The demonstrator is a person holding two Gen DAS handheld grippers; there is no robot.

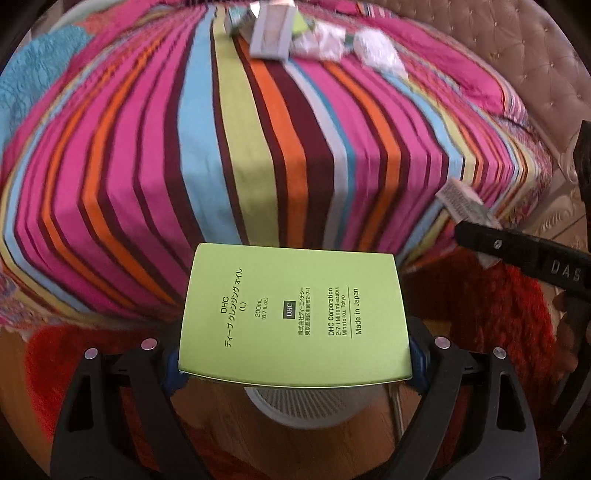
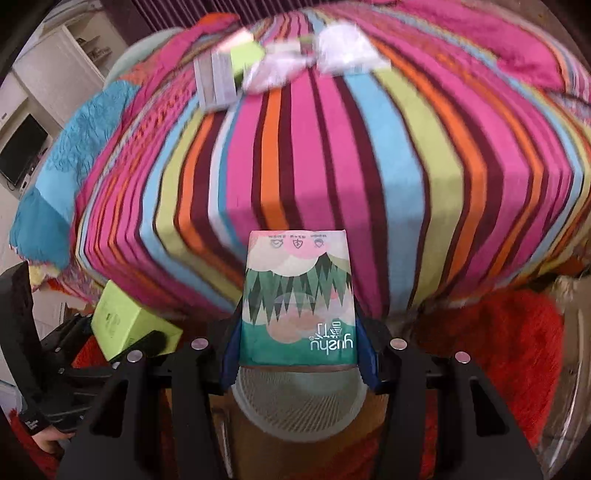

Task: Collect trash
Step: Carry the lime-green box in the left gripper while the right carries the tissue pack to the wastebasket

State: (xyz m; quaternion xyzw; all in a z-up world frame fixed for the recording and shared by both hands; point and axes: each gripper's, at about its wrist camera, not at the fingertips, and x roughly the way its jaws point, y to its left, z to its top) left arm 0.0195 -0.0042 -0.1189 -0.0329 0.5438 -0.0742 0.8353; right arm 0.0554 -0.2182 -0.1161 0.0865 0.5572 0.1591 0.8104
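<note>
Hidden, cropped and blurred parts

The green box (image 1: pixel 293 314) covers the top of the mesh bin (image 1: pixel 314 404) below it; the tissue pack (image 2: pixel 298 302) does likewise in the right wrist view. The litter pile (image 1: pixel 314 35) far up the bed (image 1: pixel 147 155) is smeared, its pieces unreadable, and the frame edge cuts it.

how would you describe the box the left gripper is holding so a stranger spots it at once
Below the striped bedspread, above the white mesh bin, the left gripper clamps a flat lime-green cardboard box. Only it has black DHC print; the right gripper's pack shows green trees.
</note>
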